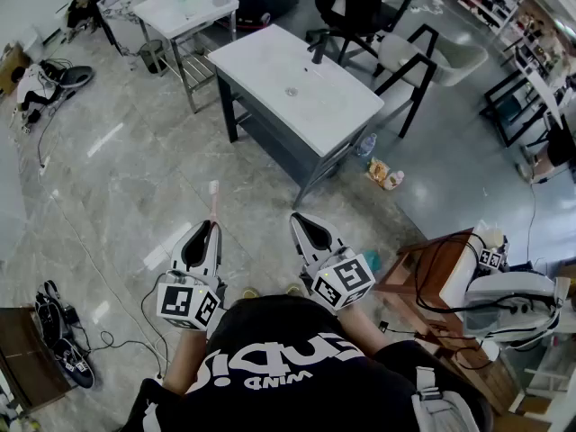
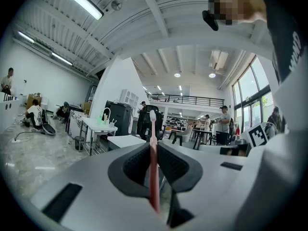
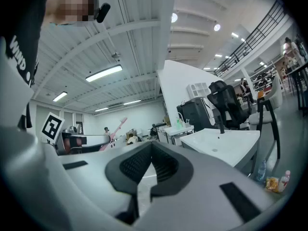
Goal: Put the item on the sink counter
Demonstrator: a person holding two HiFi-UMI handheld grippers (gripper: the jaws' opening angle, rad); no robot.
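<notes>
Room evenly lit by ceiling strip lights [image 2: 82,1]. Glare seen on glossy floor [image 1: 106,139]. Gripper views strongly bent at edges, corners blacked out. Foreground softly blurred.

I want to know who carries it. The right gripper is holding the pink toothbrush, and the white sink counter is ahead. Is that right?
Not quite. The left gripper holds the pink toothbrush, clamped between its jaws in the left gripper view; the right gripper is shut on nothing. The white sink counter is ahead.
</notes>
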